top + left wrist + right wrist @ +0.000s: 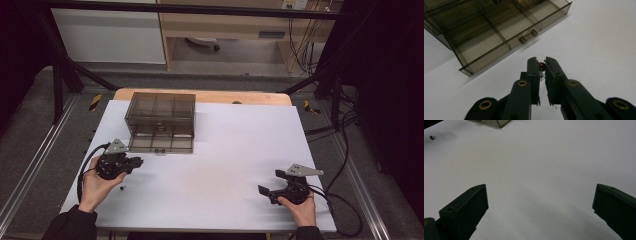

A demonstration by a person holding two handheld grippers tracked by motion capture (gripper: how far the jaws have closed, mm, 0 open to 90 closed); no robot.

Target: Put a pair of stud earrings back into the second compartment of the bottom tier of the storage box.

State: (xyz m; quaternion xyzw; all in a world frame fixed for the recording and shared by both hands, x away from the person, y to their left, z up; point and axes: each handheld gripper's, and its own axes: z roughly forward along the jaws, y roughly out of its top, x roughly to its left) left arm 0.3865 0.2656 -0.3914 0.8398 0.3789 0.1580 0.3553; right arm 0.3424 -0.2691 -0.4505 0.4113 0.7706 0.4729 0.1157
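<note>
A white table stands on a grey floor. At ten o'clock, the left gripper pinches a small red thing near a brown box. The right gripper is wide open, holding nothing.

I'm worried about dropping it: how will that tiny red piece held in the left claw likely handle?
The red piece looks rounded and glossy, so it could slip or roll if released on the smooth white table. It is tiny between the left claw tips, so probably very light. The grip catches just its edge, so the hold seems marginal.
</note>
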